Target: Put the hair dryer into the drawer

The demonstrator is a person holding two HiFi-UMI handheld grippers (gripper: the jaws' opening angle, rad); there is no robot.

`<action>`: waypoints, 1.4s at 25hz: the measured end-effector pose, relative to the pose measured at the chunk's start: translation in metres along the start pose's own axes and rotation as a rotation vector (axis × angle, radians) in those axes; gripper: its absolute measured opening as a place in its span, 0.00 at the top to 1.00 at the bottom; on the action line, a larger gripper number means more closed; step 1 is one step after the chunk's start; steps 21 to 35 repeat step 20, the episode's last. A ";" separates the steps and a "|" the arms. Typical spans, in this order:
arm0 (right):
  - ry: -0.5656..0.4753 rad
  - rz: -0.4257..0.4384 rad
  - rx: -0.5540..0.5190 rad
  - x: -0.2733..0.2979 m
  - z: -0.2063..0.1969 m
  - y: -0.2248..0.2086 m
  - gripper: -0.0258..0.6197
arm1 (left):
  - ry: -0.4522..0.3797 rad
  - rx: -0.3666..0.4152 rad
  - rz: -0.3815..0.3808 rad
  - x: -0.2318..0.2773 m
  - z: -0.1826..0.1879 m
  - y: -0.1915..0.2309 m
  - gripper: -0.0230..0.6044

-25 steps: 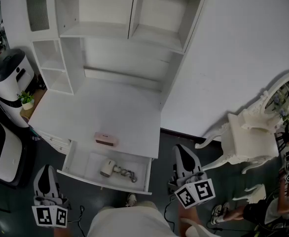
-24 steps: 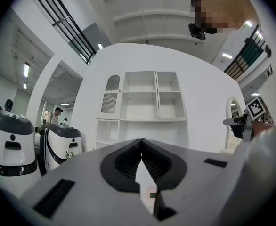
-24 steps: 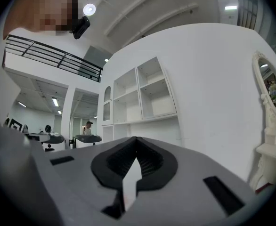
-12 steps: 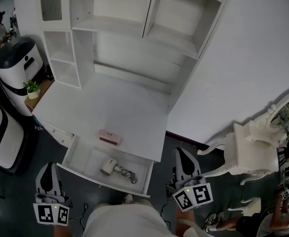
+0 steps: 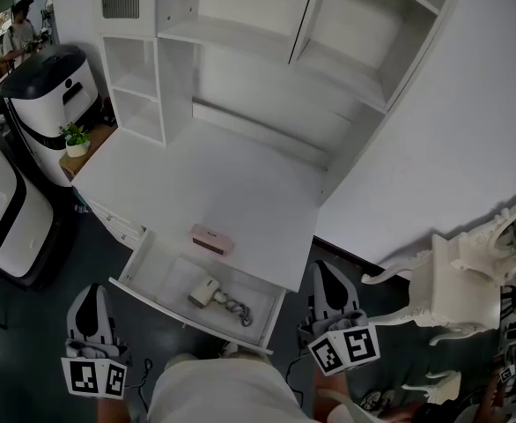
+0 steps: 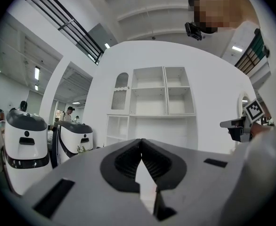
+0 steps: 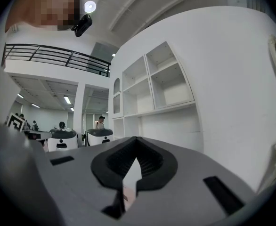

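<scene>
The cream hair dryer (image 5: pixel 205 293) lies inside the open white drawer (image 5: pixel 161 271) under the desk, its dark cord (image 5: pixel 237 311) coiled to its right. My left gripper (image 5: pixel 89 289) hangs low at the drawer's left front corner, shut and holding nothing. On the other side, just right of the drawer's front corner, my right gripper (image 5: pixel 324 267) is also shut and empty. In the left gripper view the left gripper (image 6: pixel 140 141) has its pads meeting, pointed level at the shelf unit. The right gripper (image 7: pixel 136 139) looks the same in the right gripper view.
A small pink box (image 5: pixel 212 239) lies on the white desk top (image 5: pixel 196 183) just behind the drawer. Open shelves (image 5: pixel 267 42) rise at the back. Two white and black machines (image 5: pixel 51 104) and a potted plant (image 5: pixel 76 138) stand at the left, and an ornate white chair (image 5: pixel 465 280) at the right.
The head view has swung, so the desk and drawer now sit further right in it. Both grippers stay shut and low beside the drawer. The hair dryer has not moved in the drawer.
</scene>
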State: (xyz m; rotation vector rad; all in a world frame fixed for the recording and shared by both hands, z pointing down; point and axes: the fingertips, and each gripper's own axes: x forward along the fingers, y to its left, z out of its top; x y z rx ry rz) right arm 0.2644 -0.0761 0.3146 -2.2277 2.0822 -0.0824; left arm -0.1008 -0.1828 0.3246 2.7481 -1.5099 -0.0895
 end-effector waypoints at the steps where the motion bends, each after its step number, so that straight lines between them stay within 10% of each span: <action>1: 0.003 0.007 -0.004 0.003 -0.001 0.002 0.95 | 0.003 0.000 0.004 0.000 -0.001 0.001 0.94; 35: 0.047 0.074 -0.055 0.023 -0.014 0.020 0.95 | 0.018 -0.014 0.009 0.012 -0.009 -0.002 0.94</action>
